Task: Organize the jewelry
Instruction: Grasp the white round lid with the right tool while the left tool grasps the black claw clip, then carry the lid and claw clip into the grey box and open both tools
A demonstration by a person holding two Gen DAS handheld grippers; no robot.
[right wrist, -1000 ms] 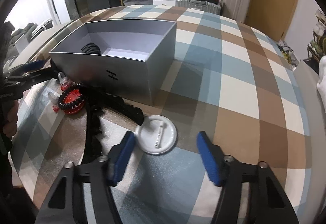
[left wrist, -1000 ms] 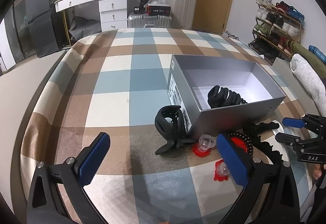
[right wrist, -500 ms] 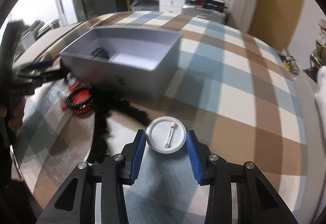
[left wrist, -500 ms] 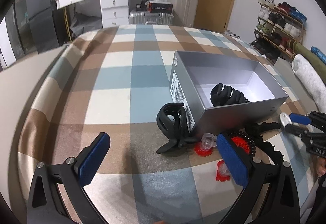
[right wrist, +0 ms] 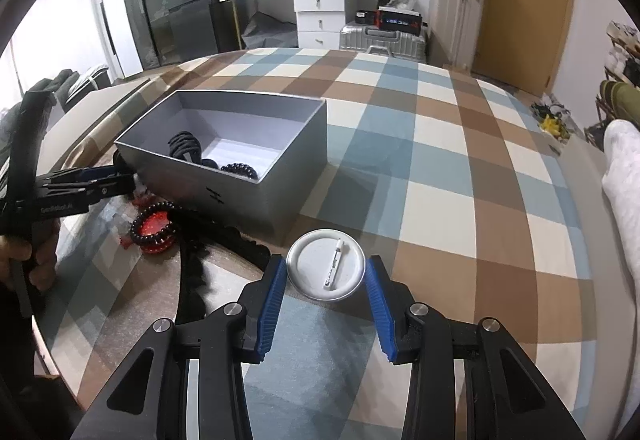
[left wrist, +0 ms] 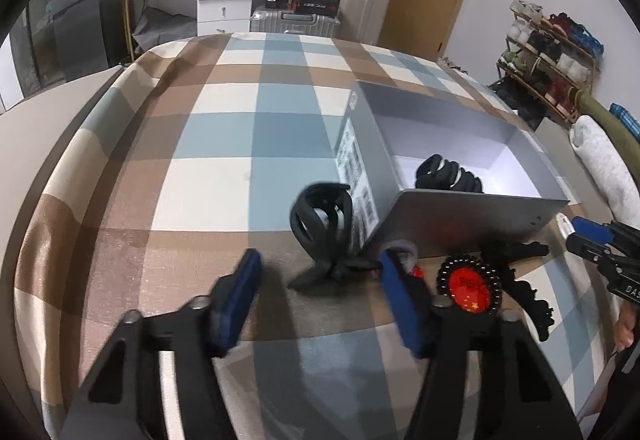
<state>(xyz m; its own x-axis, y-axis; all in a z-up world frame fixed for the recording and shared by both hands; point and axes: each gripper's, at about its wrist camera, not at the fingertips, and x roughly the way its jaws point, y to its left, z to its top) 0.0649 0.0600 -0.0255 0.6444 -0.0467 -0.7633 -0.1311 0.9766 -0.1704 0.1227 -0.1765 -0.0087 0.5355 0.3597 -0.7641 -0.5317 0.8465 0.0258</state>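
Note:
A black claw hair clip [left wrist: 324,232] stands on the checked cloth against the grey box [left wrist: 472,208]. My left gripper [left wrist: 318,264] is closing around the clip's handle end. The right pad [left wrist: 396,292] is at the handle's tip, while the left pad [left wrist: 240,292] is still clear of it. My right gripper [right wrist: 325,268] is shut on a round white pin badge [right wrist: 326,260], held just above the cloth in front of the box [right wrist: 240,192]. Inside the box lie another black claw clip [right wrist: 184,146] and a black coil hair tie [right wrist: 240,170].
A red badge ringed by a black bead bracelet [left wrist: 468,284] and a black lacy strip [left wrist: 528,292] lie in front of the box. A small red and clear piece [left wrist: 414,270] sits by my left gripper's right finger. Checked cloth stretches left of and behind the box.
My right jaws closed on the white badge and rose a little with it. My left jaws went from wide open to narrow around the black claw clip's handle.

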